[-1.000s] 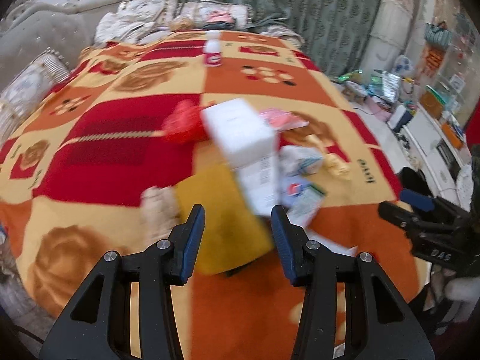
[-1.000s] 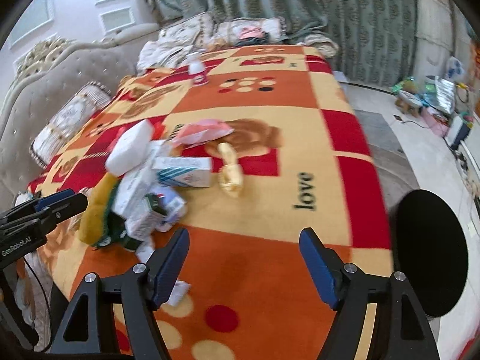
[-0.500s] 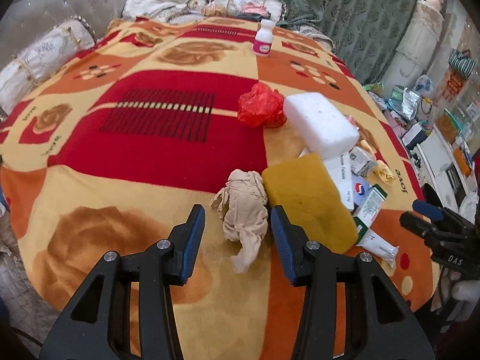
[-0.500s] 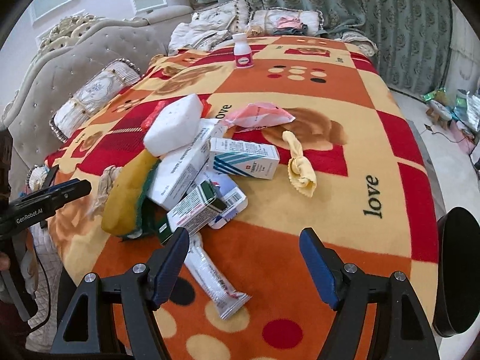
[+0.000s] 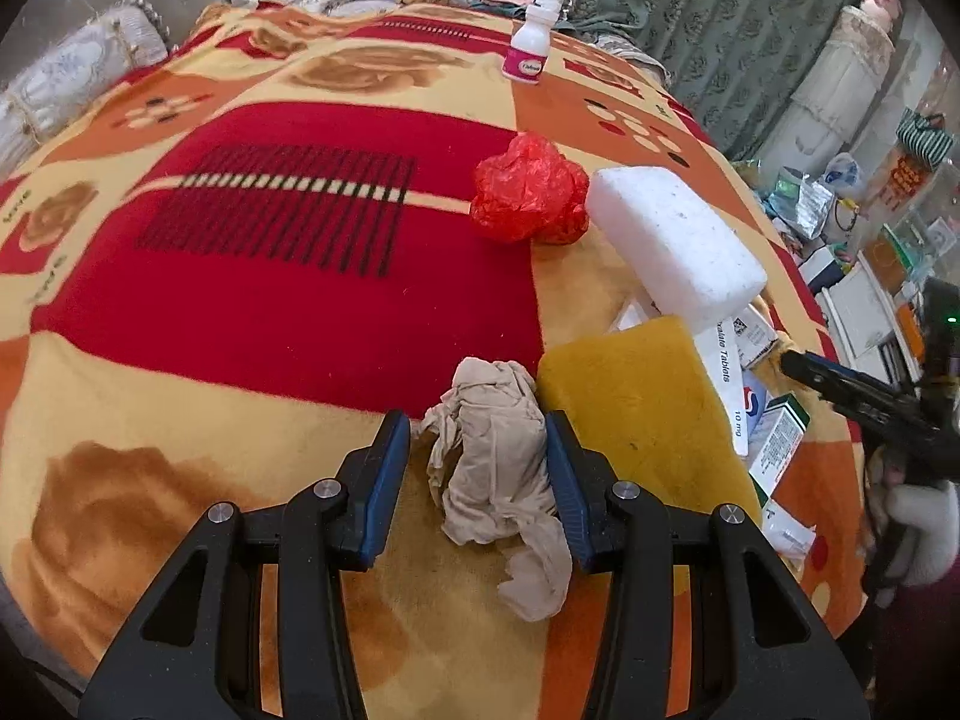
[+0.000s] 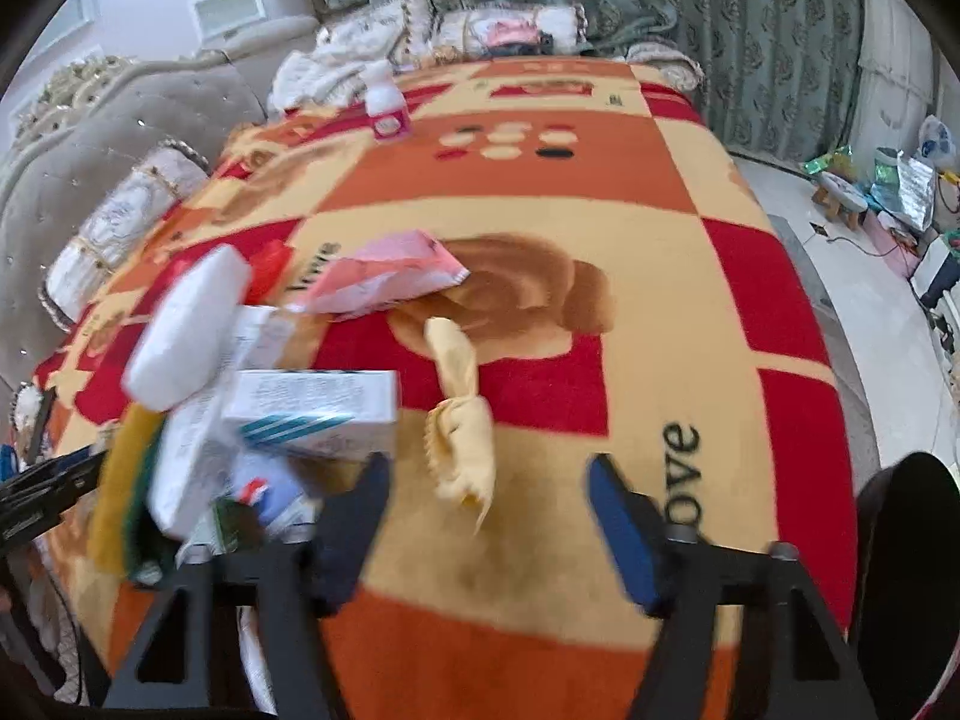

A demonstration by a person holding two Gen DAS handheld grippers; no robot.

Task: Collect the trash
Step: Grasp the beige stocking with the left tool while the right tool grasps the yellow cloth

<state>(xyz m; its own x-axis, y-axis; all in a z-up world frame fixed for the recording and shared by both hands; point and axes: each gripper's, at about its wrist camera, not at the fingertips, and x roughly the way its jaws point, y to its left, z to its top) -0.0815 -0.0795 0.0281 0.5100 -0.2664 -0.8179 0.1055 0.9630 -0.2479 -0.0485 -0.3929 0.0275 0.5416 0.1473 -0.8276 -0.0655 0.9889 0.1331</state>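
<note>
Your left gripper (image 5: 478, 480) has its jaws open around the beige rag (image 5: 495, 468) on the bed blanket (image 5: 270, 276); its right pad seems to touch the cloth, though that is hard to judge. A yellow sponge (image 5: 636, 414) lies just beside it. Your right gripper (image 6: 489, 525) stands wide open near the yellow cloth (image 6: 459, 420), holding nothing.
</note>
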